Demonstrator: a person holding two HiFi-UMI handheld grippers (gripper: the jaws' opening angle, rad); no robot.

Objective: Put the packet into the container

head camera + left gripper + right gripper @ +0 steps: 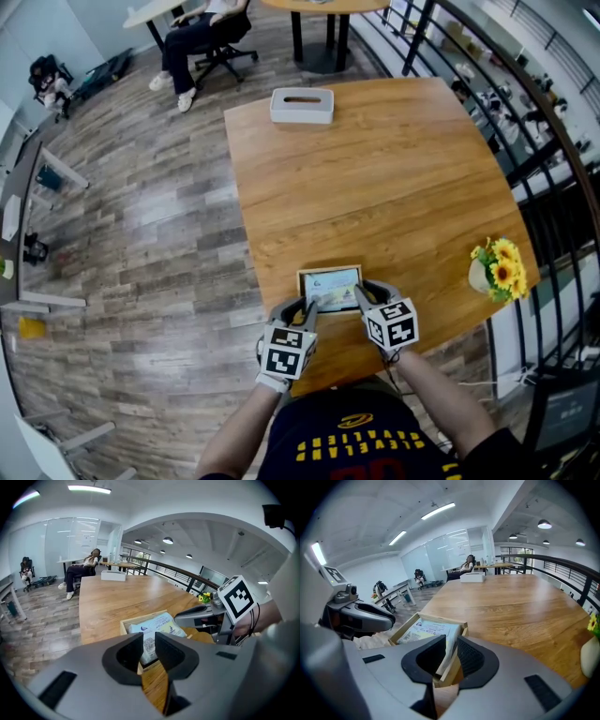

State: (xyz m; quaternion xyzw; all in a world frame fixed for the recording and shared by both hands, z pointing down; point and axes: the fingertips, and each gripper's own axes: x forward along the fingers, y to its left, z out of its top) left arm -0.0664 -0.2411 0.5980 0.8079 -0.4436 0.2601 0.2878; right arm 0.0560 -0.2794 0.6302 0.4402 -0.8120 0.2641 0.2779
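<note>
A wooden table (375,178) is filling the frame's centre, carrying a white tissue box (302,105) at upper centre, a wooden container (328,270) at lower centre and a flower vase (489,272) at right.

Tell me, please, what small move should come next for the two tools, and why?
Probably draw the left tool and the right tool straight back: the packet already lies inside the wooden container, and the jaws of both tools stand apart, gripping nothing.
</note>
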